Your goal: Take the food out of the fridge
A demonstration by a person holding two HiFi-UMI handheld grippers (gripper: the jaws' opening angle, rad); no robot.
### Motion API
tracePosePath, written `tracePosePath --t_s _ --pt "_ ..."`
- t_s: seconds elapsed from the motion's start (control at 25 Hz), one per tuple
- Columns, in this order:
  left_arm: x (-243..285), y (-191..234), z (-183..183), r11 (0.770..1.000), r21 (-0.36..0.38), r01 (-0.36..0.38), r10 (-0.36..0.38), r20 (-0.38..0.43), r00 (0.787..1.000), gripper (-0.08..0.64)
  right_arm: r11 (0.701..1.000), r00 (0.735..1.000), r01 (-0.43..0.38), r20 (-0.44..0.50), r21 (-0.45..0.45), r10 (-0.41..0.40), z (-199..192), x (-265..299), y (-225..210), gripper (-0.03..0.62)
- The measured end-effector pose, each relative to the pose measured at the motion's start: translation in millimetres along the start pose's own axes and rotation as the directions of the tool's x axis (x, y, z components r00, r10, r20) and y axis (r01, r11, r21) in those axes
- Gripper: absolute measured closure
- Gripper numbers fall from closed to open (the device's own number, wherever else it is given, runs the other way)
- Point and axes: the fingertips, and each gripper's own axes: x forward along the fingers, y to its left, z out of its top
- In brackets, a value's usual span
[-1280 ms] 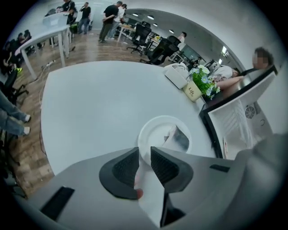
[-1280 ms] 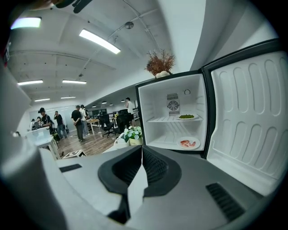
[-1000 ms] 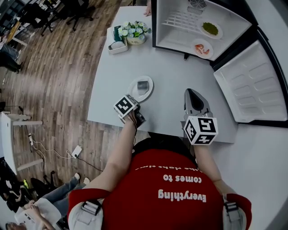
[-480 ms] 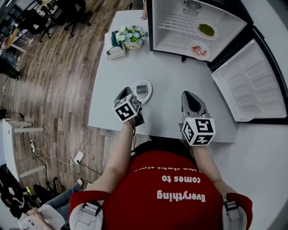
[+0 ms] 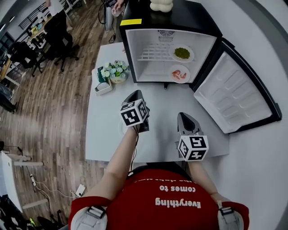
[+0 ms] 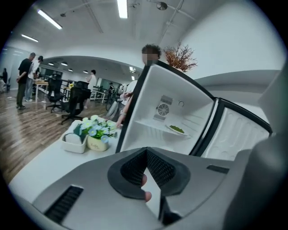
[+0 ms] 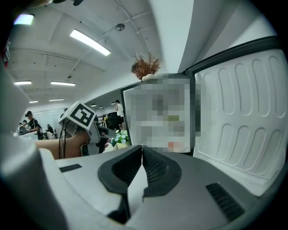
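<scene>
I'm looking down on a white tabletop point(image 5: 102, 134) with a black mini fridge point(image 5: 171, 20) standing at its far edge. The fridge door point(image 5: 234, 96) is swung wide open to the right. Both lots of food are inside. A plate of green food point(image 5: 181, 53) sits on the right end of the wire shelf point(image 5: 153, 54). A plate of pink-red food point(image 5: 179, 74) sits on the fridge floor, just below the first plate and at the right.

My left gripper point(image 5: 134, 94) is held above the middle of the tabletop and points at the open fridge. Its jaws are pressed together with nothing gripped. In the left gripper view a speck of pink shows in the gap under the tips, and I cannot tell what it is.

My right gripper point(image 5: 183, 115) is nearer the front edge, on the door side, well short of the fridge. Its jaws are also pressed together and it carries nothing.

A pot of blue and white flowers point(image 5: 114, 72) stands near the far left corner, just left of the fridge. A small white dish point(image 5: 103, 88) sits right beside the pot, toward the left edge. A cream vase point(image 5: 161, 5) stands on top of the fridge.
</scene>
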Motion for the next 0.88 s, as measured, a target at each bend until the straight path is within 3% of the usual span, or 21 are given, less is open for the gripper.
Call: tracePosePath --t_s 0.32,0.52,0.76,0.88 --pt "63.4 -109.0 39.8 0.977 0.052 0.205 -0.204 -0.017 0.979 0.554 0.987 0.988 0.151 0.014 0.057 -0.152 1.6 -15.2 -60.4 0.578" --pt "94.1 -147.1 38.5 0.95 -0.032 0.31 -0.312 -0.073 0.947 0.552 0.973 0.979 0.205 -0.03 0.104 -0.203 -13.2 -16.1 -82.1 0.578" --pt "135.8 -167.0 36.7 0.927 -0.103 0.359 -0.37 -0.119 0.921 0.552 0.964 0.974 0.226 -0.059 0.141 -0.219 -25.5 10.5 -97.1 0.578" --pt "149.1 -167.3 40.8 0.926 -0.115 0.359 -0.372 -0.13 0.919 0.552 0.968 0.979 0.202 -0.072 0.148 -0.193 -30.4 29.1 -90.6 0.578"
